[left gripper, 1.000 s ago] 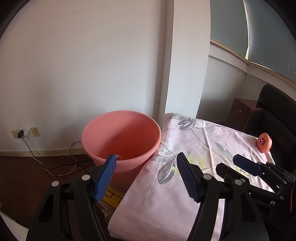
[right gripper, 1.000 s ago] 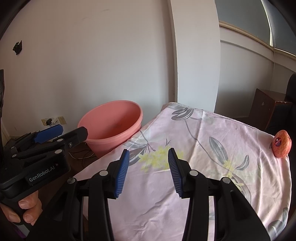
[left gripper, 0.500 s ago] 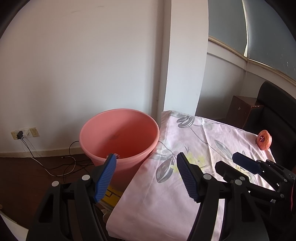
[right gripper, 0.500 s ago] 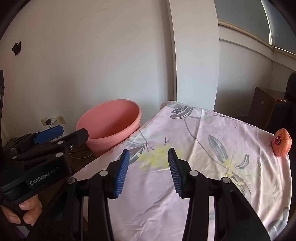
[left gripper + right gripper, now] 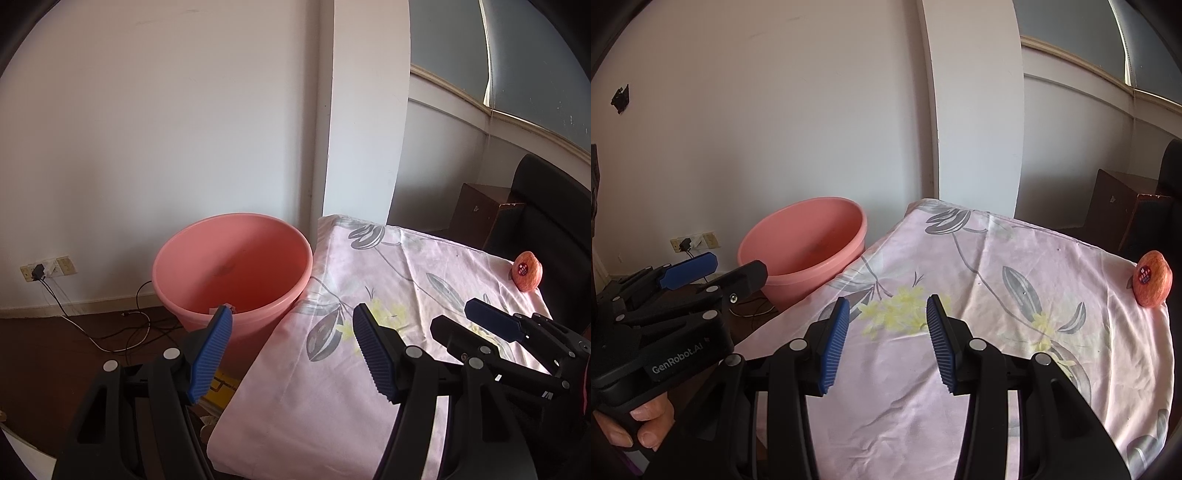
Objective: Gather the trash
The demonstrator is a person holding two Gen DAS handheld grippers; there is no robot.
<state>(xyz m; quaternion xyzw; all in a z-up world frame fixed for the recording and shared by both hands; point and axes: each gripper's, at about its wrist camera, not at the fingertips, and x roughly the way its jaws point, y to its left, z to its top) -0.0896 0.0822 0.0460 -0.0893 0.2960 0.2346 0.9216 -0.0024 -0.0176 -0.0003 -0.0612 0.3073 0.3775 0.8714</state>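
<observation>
Soft daylight from the window point(image 5: 517, 55) at upper right fills both views, brightest on the wall point(image 5: 166, 129) and cloth point(image 5: 979, 295). The bucket point(image 5: 232, 266) shades its own inside. Fisheye bending curves the pillar point(image 5: 979, 110); dark vignettes ring the corners. Focus is sharp throughout.

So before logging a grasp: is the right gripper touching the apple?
Apart. The right wrist view shows the right gripper open over bare cloth, the apple far off by the edge.
</observation>
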